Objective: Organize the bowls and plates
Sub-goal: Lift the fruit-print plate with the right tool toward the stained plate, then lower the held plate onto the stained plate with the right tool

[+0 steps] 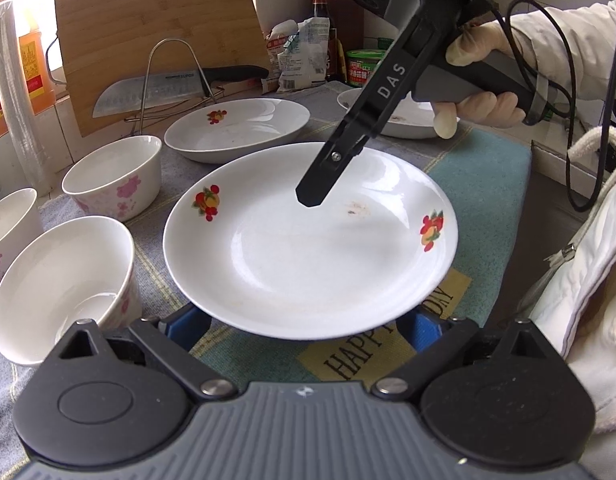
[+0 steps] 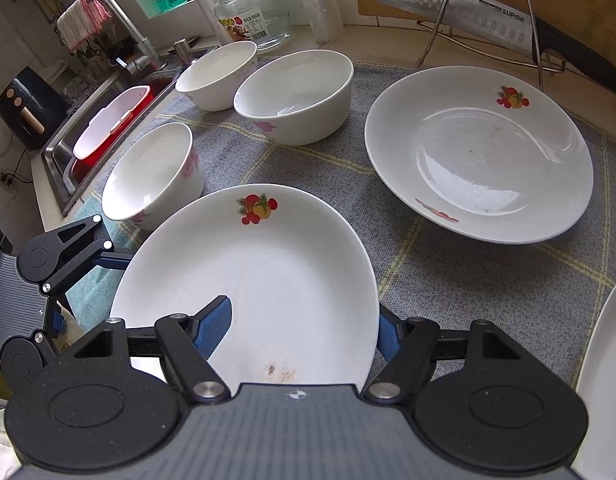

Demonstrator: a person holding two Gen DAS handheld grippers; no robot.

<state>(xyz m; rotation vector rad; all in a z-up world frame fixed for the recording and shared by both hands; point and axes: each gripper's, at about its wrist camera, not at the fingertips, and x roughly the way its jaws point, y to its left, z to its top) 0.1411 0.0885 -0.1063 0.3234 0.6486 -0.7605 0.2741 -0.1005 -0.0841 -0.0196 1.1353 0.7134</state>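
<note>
A white plate with fruit prints (image 1: 308,248) fills the middle of the left wrist view and shows again in the right wrist view (image 2: 267,280). My right gripper (image 2: 303,326) straddles its rim, one blue finger (image 2: 215,324) over the inside, the other under the edge; the jaws stand apart. From the left view its black fingers (image 1: 314,194) reach down onto the plate. My left gripper (image 1: 308,326) is open, its blue fingertips hidden under the plate's near rim. A second fruit plate (image 2: 480,152) lies beyond. Three white bowls with pink flowers (image 2: 295,96) stand to the left.
A third plate (image 1: 392,114) lies behind the right gripper. A knife on a wire rack (image 1: 167,88) and a bamboo cutting board (image 1: 155,40) stand at the back. The sink with a red basin (image 2: 107,128) is at the left. Bottles, jars and bags line the wall.
</note>
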